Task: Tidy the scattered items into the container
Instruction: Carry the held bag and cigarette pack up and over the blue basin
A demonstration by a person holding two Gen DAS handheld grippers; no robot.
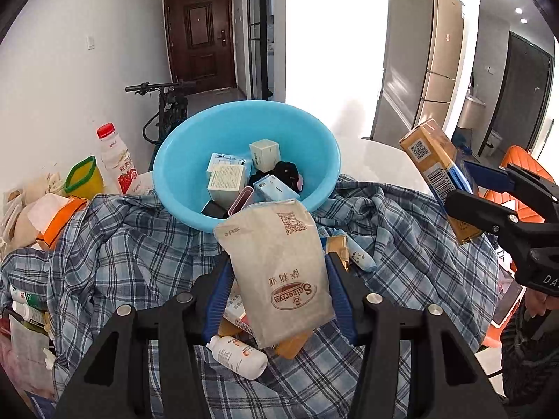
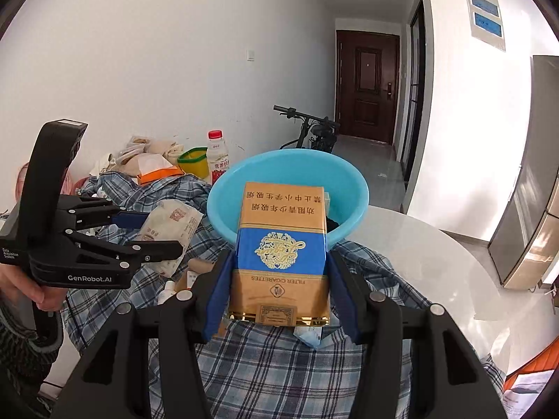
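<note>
My left gripper (image 1: 279, 272) is shut on a beige paper packet (image 1: 279, 272) with a brown logo, held upright just in front of the blue basin (image 1: 174, 178). The basin holds several small boxes and a black item. My right gripper (image 2: 279, 265) is shut on a gold and blue cigarette box (image 2: 281, 241), raised in front of the basin (image 2: 290, 164). In the left wrist view that box (image 1: 433, 164) hangs to the basin's right. The right wrist view shows the left gripper (image 2: 157, 232) with the packet (image 2: 171, 227) at the left. A white bottle (image 1: 241, 356) lies below on the plaid shirt (image 1: 122, 244).
The shirt covers a round white table (image 2: 436, 262). A red-capped drink bottle (image 1: 115, 160), a yellow cup (image 1: 84, 178) and an orange and white bag (image 1: 56, 216) stand left of the basin. A small tube (image 1: 361, 256) lies on the shirt. A bicycle (image 1: 167, 104) leans behind.
</note>
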